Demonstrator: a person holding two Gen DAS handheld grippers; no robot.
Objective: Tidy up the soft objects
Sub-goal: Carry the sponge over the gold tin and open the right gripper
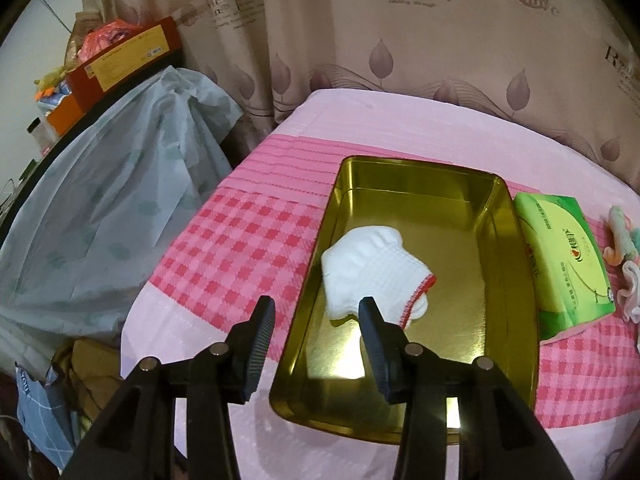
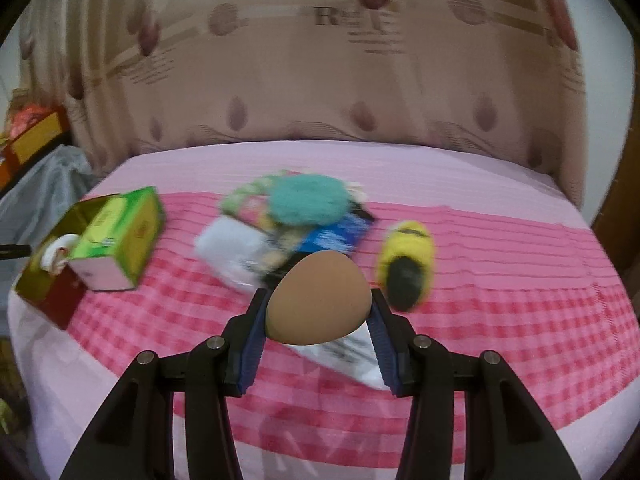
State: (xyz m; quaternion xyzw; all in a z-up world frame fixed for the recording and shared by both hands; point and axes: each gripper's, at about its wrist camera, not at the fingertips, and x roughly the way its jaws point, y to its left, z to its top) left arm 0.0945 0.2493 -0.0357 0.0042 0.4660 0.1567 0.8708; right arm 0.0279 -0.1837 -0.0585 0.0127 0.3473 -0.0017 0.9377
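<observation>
While a leaf-printed curtain (image 1: 400, 40) hangs along the back of both views, a bed (image 1: 224, 248) covered in a pink sheet with a red-and-pink checked band carries all the things. To the bed's left in the left wrist view, a pale translucent plastic cover (image 1: 112, 200) drapes over a stack topped by a red-and-yellow box (image 1: 124, 60).

On the checked band lies an open gold tin (image 1: 496, 320), seen from above in the left wrist view. A white knit glove with a red cuff edge (image 1: 372, 276) rests inside it, against the left wall. Just beside the tin's right wall lies a green tissue pack (image 1: 568, 260), and pastel fabric pieces (image 1: 624, 256) sit further right at the frame edge.

The left tool (image 1: 316, 312) hovers over the near left wall of the tin with its jaws spread apart and nothing between them; the right finger stands over the glove's cuff.

In the blurred right wrist view, the tin and tissue pack sit at far left, well apart from a heap in the middle: a teal fluffy puff (image 2: 306, 200) on top of white and printed items too smeared to name. A yellow-and-black plush toy (image 2: 408, 260) lies just right of the heap.

The right tool (image 2: 318, 300) pinches a tan egg-shaped squishy (image 2: 318, 296) between its blue pads (image 2: 250, 344), holding it above the bed.
</observation>
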